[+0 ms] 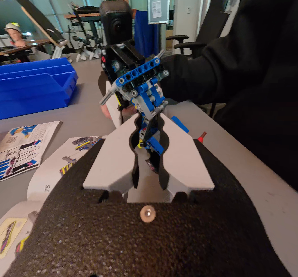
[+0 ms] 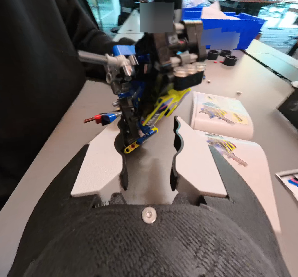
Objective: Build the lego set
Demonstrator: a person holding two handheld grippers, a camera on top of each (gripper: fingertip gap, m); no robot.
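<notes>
blue-black-yellow model (image 1: 141, 91) (grey pins), blue bin (image 1: 35, 83)

Your two wrist cameras look forward along their own jaws from close range, facing each other across the grey table (image 1: 83, 117). Both share the toy model (image 1: 141, 91) held between them, the open booklet (image 2: 221, 112) and blue bin (image 1: 35, 82).

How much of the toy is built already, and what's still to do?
The model already has a joined-up frame of blue, black and yellow pieces. Right now the left gripper is shut on its lower end, and the right gripper stands open around it. Probably left to do: black tyres lie loose on the table, and the booklet is open.
</notes>
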